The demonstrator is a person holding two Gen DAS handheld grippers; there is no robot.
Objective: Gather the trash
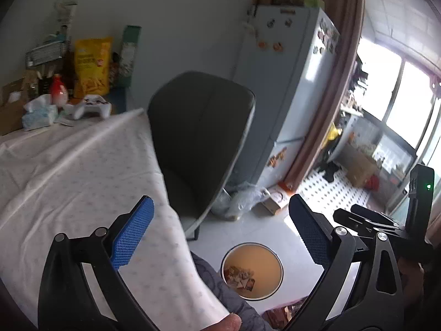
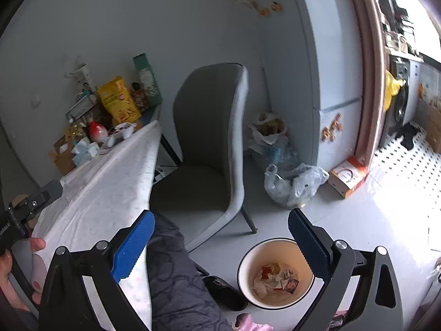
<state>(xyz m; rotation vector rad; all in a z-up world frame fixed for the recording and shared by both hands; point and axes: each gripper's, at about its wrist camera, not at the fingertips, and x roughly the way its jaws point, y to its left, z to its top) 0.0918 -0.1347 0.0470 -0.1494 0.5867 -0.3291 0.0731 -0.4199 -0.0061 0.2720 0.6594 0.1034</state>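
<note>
A round white bin (image 1: 259, 253) stands on the pale floor beside the table, with crumpled wrappers and paper scraps (image 1: 239, 275) at its bottom. My left gripper (image 1: 220, 233) hovers above it, open, with nothing between its blue pads (image 1: 132, 231). In the right wrist view the same bin (image 2: 275, 249) sits low and to the right, its trash (image 2: 275, 278) plainly visible. My right gripper (image 2: 220, 244) is also open and empty above the bin, and its right finger overlaps the bin's rim in the picture.
A grey chair (image 2: 204, 143) stands at the table (image 2: 110, 187), which has a white cloth and a yellow snack bag (image 1: 92, 66), tissues and a game controller at its far end. Plastic bags (image 2: 292, 184), a cardboard box (image 2: 347, 176), a fridge (image 1: 289, 82), a black slipper (image 2: 226, 292) and the person's leg (image 2: 171, 275) are around the bin.
</note>
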